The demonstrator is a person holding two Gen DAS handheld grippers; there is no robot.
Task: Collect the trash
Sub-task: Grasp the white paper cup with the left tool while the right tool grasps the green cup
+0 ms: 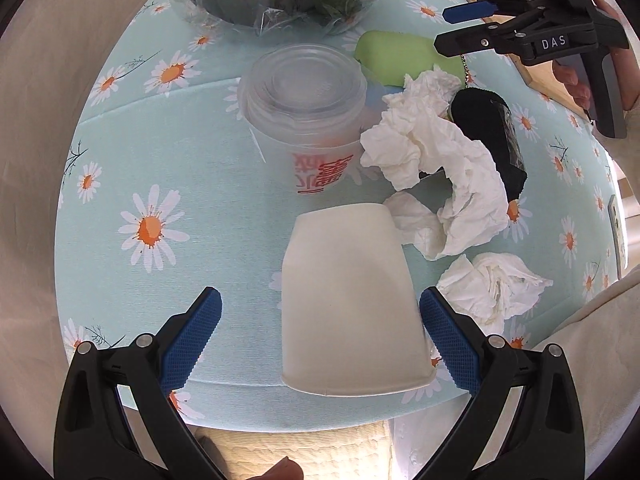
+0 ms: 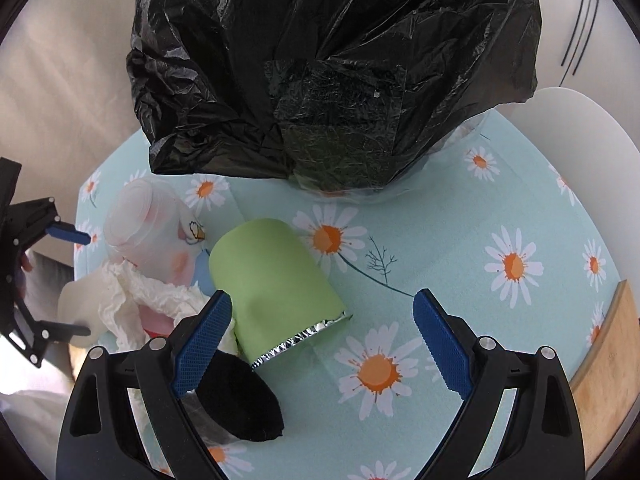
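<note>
We line up on the litter before the first grab
Our left gripper [image 1: 320,336] gapes around the tipped white paper cup [image 1: 344,300] at the table's near edge; our right gripper [image 2: 322,344], equally wide, faces the green cup [image 2: 272,284] below the black bag [image 2: 320,60]; next, squeeze gently

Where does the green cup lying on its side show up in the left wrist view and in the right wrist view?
Left wrist view: the green cup lies near the top, right of centre, behind the crumpled tissue.
Right wrist view: it lies at the centre, foil rim toward the camera, between the open fingers.
Shared landmark: the clear lidded cup with red print beside it.
</note>
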